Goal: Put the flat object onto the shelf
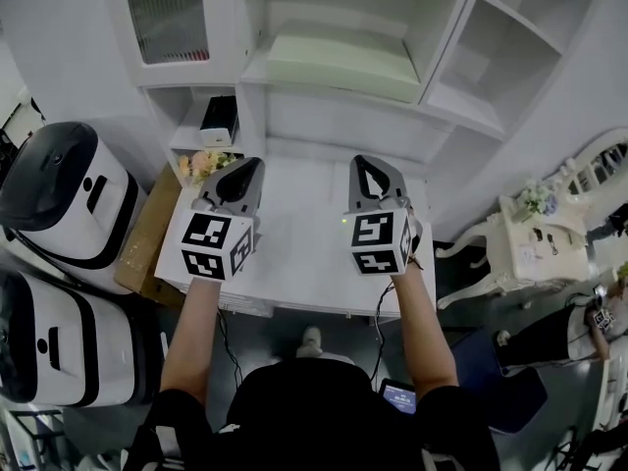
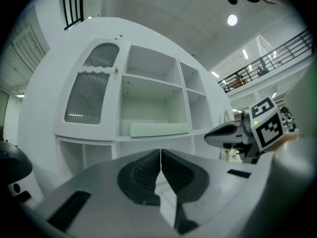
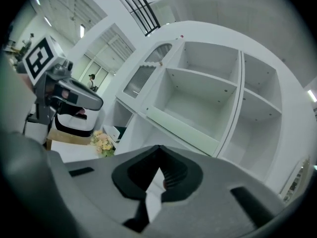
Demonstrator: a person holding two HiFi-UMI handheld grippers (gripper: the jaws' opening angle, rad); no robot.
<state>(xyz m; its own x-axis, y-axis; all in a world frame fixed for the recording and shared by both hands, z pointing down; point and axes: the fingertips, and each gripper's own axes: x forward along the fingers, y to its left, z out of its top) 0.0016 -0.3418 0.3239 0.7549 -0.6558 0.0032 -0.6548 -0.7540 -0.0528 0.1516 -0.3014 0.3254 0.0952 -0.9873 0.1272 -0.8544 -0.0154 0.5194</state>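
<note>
Far left: two white-and-black machines (image 1: 59,194) on the floor, with a cardboard box (image 1: 147,234) between them and the white table (image 1: 304,253). A bunch of flowers (image 1: 201,163) sits at the table's far left corner. Behind it, a small black-and-white box (image 1: 218,121) is in a low cubby of the white cabinet (image 1: 334,126).

Left gripper (image 1: 243,170) is over the table's left half, pointing at the cabinet. Its own view shows the jaws clenched, pads meeting, nothing between them.

Flat object (image 1: 339,64), a pale green slab, is already lying flat on the lower shelf of the cabinet's middle compartment, just right of the ribbed-glass door (image 1: 167,13). It runs along the shelf's front edge. Neither gripper is touching it; both are well short of it.

Right gripper (image 1: 371,165) is over the table's right half, level with the left one and apart from it. Jaws clenched, empty.

Far right: an ornate white side table (image 1: 525,248) with a small plant (image 1: 535,199) on it.
</note>
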